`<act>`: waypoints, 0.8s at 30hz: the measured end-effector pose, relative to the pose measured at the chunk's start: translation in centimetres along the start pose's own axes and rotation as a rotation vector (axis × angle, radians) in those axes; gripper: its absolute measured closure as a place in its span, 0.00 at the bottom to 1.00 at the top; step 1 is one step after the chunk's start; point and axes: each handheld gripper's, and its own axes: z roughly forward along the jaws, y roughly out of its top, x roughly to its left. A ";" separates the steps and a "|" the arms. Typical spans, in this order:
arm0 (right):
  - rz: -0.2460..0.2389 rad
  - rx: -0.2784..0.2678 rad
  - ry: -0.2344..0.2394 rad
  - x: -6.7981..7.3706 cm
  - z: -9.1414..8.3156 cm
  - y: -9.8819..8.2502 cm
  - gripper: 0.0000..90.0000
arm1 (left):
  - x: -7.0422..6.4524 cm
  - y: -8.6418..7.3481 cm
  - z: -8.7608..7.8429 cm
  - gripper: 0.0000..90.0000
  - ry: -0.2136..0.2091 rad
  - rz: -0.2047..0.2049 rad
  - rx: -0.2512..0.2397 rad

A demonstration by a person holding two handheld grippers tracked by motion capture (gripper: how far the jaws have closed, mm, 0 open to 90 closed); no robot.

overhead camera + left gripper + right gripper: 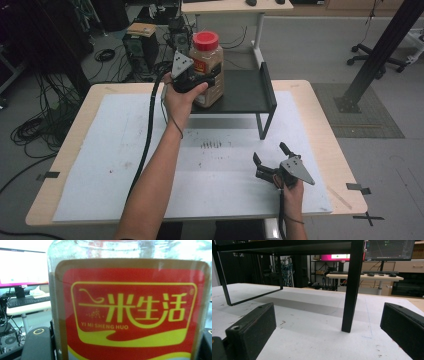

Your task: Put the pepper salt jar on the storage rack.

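The left gripper [196, 80] pinches the jar [207, 70], which stands on the black shelf [250, 92] at the desk's far edge, near the shelf's left end. The jar looks just set down or about to be lifted; next, the jaws must let go or lift it straight up. The left arm reaches far forward. The right gripper [272, 157] rests near the desk's front right corner, jaws spread, holding nothing.

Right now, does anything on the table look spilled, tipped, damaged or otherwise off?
Nothing serious. The jar stands upright on the black shelf, lid on, held in the left claw. The white mat carries dark specks and scuffs near its middle.
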 end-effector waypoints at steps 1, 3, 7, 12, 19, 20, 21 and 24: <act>0.000 -0.001 -0.001 0.0 0.0 0.0 0.00 | 0.0 0.0 0.0 0.27 0.000 0.000 0.000; -0.001 0.000 -0.001 0.0 0.0 0.0 0.00 | 0.0 0.0 0.0 0.27 0.001 -0.001 -0.001; -0.001 -0.001 0.000 0.0 0.0 0.0 0.00 | 0.0 0.0 0.0 0.27 0.001 -0.002 -0.003; -0.002 -0.003 0.000 0.0 0.0 0.0 0.00 | 0.0 -0.1 0.0 0.27 0.001 -0.001 -0.010; -0.001 -0.002 0.000 0.0 0.0 0.0 0.00 | 0.0 -0.1 0.0 0.27 0.005 -0.001 -0.011; -0.001 -0.002 0.000 0.0 0.0 0.0 0.00 | 0.0 -0.1 0.0 0.27 0.005 -0.001 -0.010; -0.001 -0.002 0.000 0.0 0.0 0.0 0.00 | -0.1 -0.1 0.0 0.27 0.006 0.000 -0.010; -0.002 -0.002 0.000 0.0 0.0 0.0 0.00 | -0.1 -0.1 0.0 0.27 0.007 0.000 -0.009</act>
